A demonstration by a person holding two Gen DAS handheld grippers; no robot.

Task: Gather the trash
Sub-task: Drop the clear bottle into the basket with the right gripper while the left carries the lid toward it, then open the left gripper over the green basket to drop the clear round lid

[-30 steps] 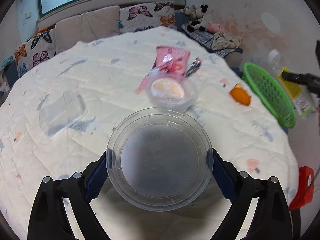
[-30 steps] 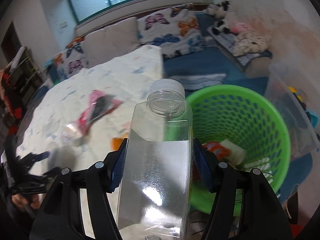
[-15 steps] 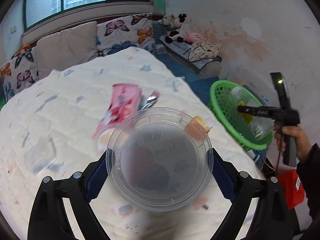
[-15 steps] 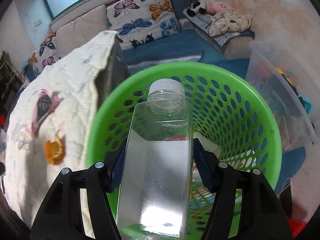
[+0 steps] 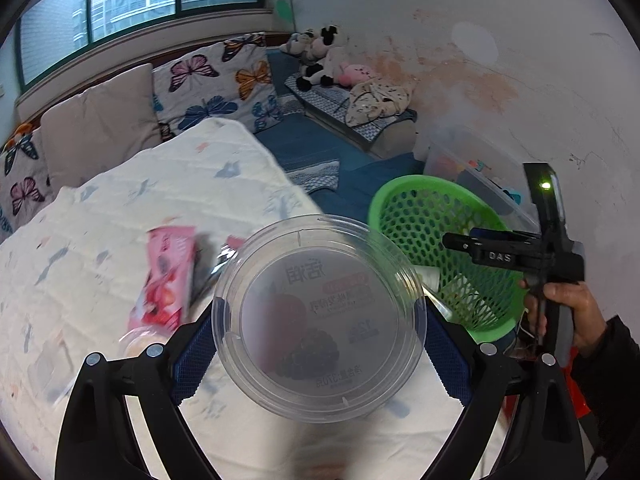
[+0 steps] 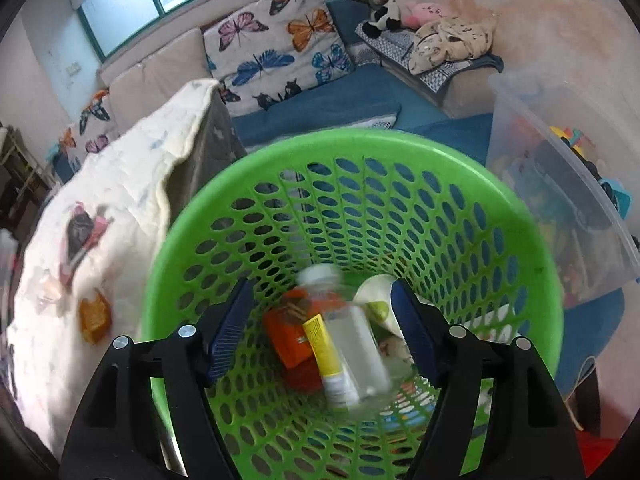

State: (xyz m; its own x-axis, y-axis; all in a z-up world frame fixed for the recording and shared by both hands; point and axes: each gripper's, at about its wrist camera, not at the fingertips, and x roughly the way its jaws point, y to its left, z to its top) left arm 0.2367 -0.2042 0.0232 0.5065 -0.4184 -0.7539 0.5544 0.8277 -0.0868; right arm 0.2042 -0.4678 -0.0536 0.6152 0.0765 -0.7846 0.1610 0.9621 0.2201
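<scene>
My left gripper (image 5: 318,354) is shut on a clear round plastic container (image 5: 320,316) and holds it above the quilt-covered table's right edge, short of the green basket (image 5: 404,200). My right gripper (image 6: 320,324) is open and empty, directly over the green basket (image 6: 360,148). A clear plastic bottle (image 6: 354,340) with a white cap is blurred inside the basket, among an orange pack (image 6: 290,334) and a white cup (image 6: 374,292). The right gripper also shows in the left wrist view (image 5: 460,242), over the basket.
On the quilt (image 5: 140,208) lie a pink snack wrapper (image 5: 168,276), a small clear cup (image 5: 138,342) and an orange peel (image 6: 94,316). A clear storage bin (image 6: 560,168) with toys stands right of the basket. Butterfly cushions (image 5: 216,80) lie behind.
My right gripper opened and the bottle dropped into the basket. My left gripper carried the round container further right toward the basket.
</scene>
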